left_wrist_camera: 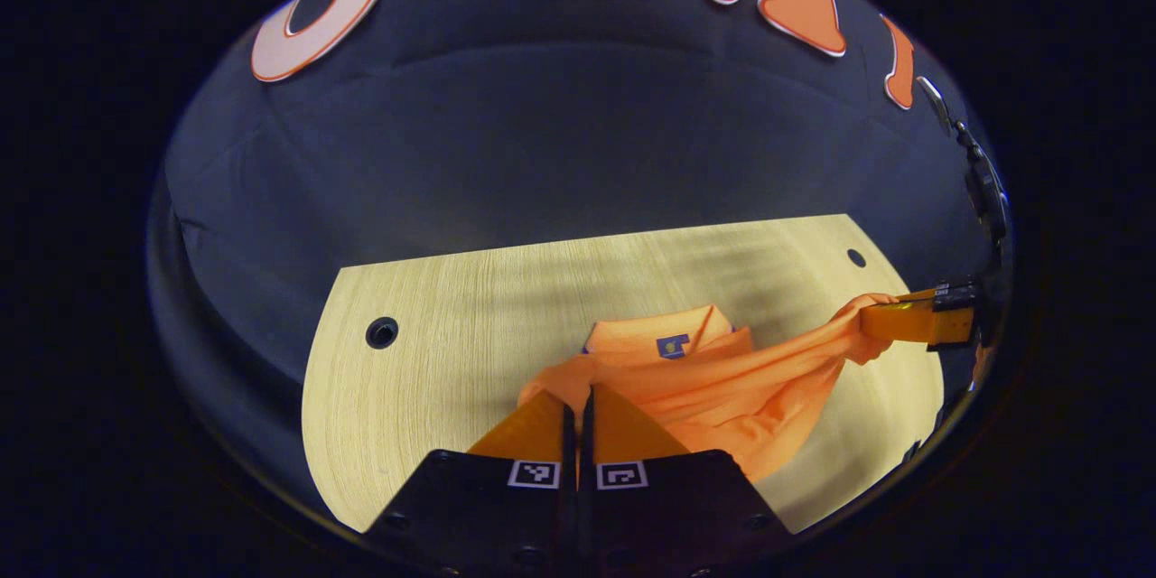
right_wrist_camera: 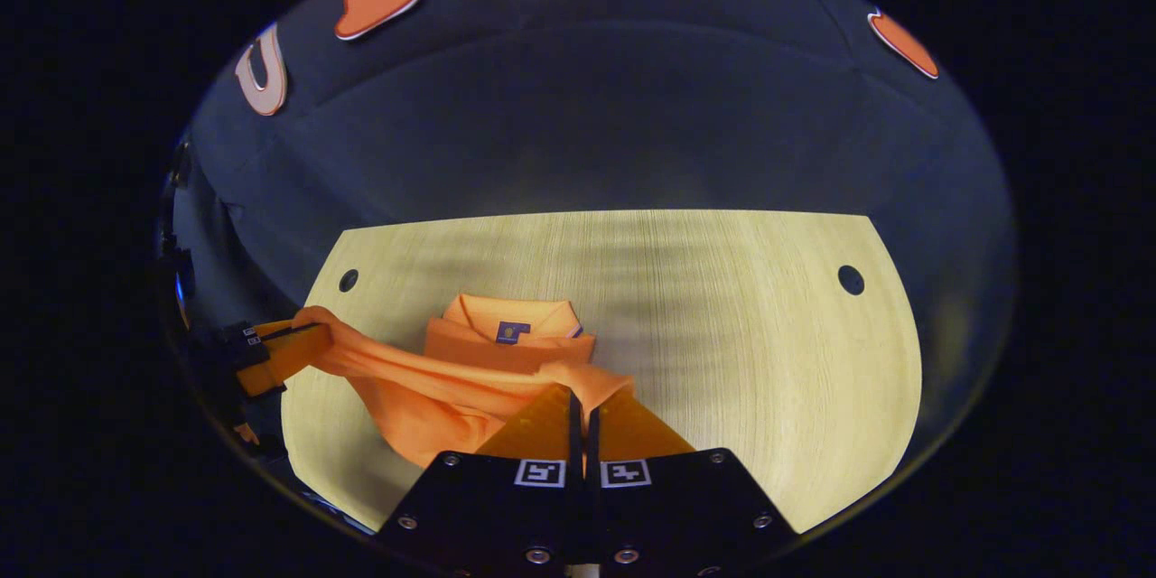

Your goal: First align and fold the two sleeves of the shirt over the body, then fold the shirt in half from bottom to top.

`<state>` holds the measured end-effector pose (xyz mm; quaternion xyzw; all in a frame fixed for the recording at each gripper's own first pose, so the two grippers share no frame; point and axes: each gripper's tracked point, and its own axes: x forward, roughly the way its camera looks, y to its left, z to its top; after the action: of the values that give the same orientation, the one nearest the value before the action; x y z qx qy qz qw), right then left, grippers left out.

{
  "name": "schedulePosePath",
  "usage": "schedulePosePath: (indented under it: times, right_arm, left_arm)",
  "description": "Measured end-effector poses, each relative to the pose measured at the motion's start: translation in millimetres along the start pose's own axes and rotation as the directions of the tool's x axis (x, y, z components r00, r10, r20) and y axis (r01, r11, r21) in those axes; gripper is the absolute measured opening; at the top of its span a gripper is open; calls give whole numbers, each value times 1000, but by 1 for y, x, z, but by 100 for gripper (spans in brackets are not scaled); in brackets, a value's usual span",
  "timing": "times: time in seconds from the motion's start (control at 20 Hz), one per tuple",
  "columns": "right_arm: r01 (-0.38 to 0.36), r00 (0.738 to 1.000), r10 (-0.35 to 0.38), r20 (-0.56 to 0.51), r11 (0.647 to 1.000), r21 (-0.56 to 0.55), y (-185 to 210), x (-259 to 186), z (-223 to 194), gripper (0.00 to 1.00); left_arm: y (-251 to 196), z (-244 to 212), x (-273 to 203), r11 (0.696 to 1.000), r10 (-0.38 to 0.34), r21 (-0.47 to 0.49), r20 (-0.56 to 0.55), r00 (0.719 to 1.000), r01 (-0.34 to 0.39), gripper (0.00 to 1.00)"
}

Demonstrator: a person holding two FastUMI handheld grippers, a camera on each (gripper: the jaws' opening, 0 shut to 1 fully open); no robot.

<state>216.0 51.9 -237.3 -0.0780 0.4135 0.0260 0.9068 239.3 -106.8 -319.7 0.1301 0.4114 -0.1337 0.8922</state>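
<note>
Shirt (left_wrist_camera: 713, 384): lifted off the table (left_wrist_camera: 433, 352), collar end resting near the middle.
Left gripper (left_wrist_camera: 578, 397): jaws closed, pinching one corner.
Right gripper (right_wrist_camera: 578, 399): jaws closed, pinching the other.
My advice: I'd keep both corners level, taut, and lay the hem squarely at the collar.

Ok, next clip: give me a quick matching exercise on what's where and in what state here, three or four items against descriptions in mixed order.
Things:
1. shirt
2. collar
3. left gripper
4. table

Descriptions:
a. bare pale wood with round holes
b. lying flat toward the far edge
c. shut on a bottom corner of the fabric
d. lifted and stretched between both grippers

Pairs: 1-d, 2-b, 3-c, 4-a
</note>
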Motion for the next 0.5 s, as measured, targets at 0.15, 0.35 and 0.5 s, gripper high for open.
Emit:
schedulePosePath:
  times: [0.15,0.35,0.5]
  right_arm:
    - [5,999,-5,-42,1000,10,-1,31,-6,0]
    - [29,996,-29,-81,1000,-5,-5,73,-16,0]
    - [37,996,-37,-85,999,4,-1,88,-18,2]
  left_arm:
    - [3,-13,31,1000,1,-8,-53,999,-1,0]
    - [3,-43,76,1000,7,-8,-141,990,-8,1]
    - [5,-54,97,999,47,6,-159,986,-47,4]
